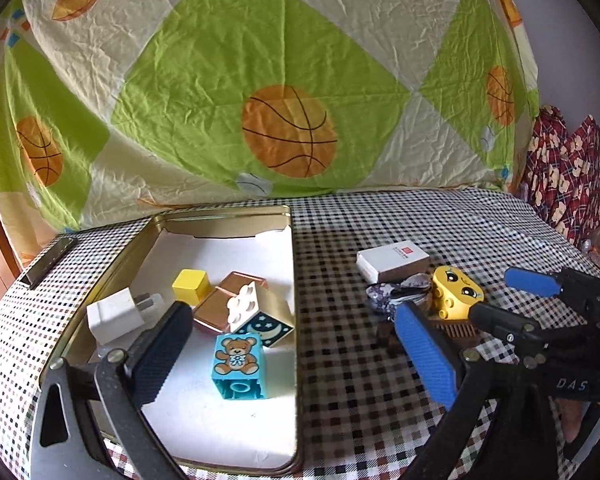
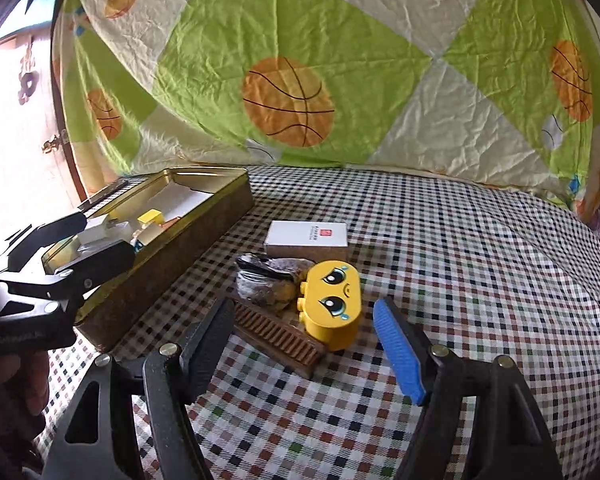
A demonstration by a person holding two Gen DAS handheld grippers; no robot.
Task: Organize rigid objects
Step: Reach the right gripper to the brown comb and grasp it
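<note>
A gold tin box [image 1: 220,216] [image 2: 188,240] holds a teddy-bear block [image 1: 236,360], a moon block [image 1: 260,316], a yellow cube [image 1: 191,285], a copper piece [image 1: 220,304] and a white charger [image 1: 114,314]. My left gripper [image 1: 296,344] is open and empty, low over the tin's right rim; it also shows in the right wrist view [image 2: 92,236]. My right gripper [image 2: 304,340] [image 1: 500,292] is open around a yellow face block [image 2: 332,304] [image 1: 456,292], which rests on a brown comb [image 2: 276,336]. Nothing is held.
A white card box [image 2: 306,236] [image 1: 392,260] and a patterned pouch [image 2: 266,280] lie behind the face block on the checkered cloth [image 2: 460,280]. A dark phone-like slab [image 1: 50,260] lies left of the tin. A basketball-print quilt [image 1: 284,80] rises behind.
</note>
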